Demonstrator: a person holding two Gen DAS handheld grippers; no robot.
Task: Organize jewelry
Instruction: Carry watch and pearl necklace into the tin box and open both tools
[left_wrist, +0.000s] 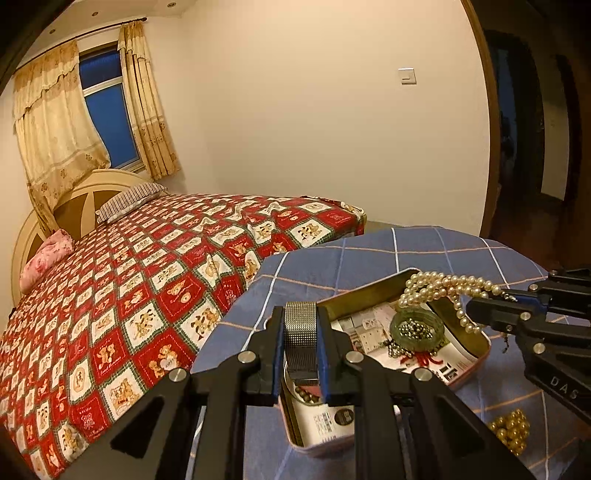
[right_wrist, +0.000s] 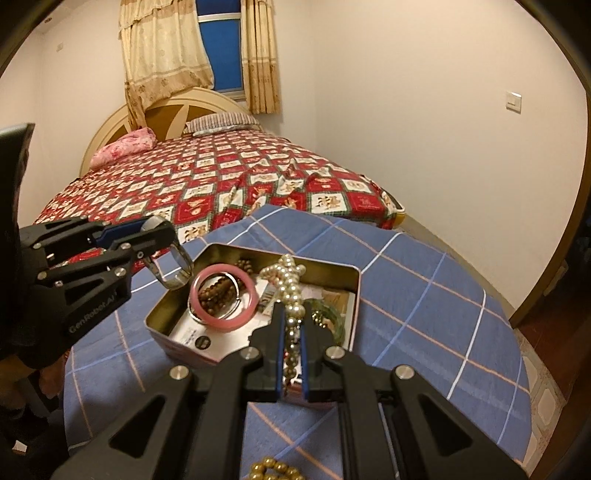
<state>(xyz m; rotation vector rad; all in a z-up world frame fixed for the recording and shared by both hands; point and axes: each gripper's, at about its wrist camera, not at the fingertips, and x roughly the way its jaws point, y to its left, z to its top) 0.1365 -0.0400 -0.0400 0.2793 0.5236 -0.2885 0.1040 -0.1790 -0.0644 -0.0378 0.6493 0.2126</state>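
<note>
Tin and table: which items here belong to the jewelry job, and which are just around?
In the job:
- open tin
- pearl necklace, in the right claw
- mesh metal band, in the left claw
- pink bangle, in the tin
- brown bead bracelet, in the tin
- green bangle, in the tin
- gold beads, on the blue cloth

Just around:
- bed
- curtains
- light switch

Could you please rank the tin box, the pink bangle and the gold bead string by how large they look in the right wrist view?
1. tin box
2. pink bangle
3. gold bead string, though the frame edge cuts it off and it lies nearer, so unsure.
</note>
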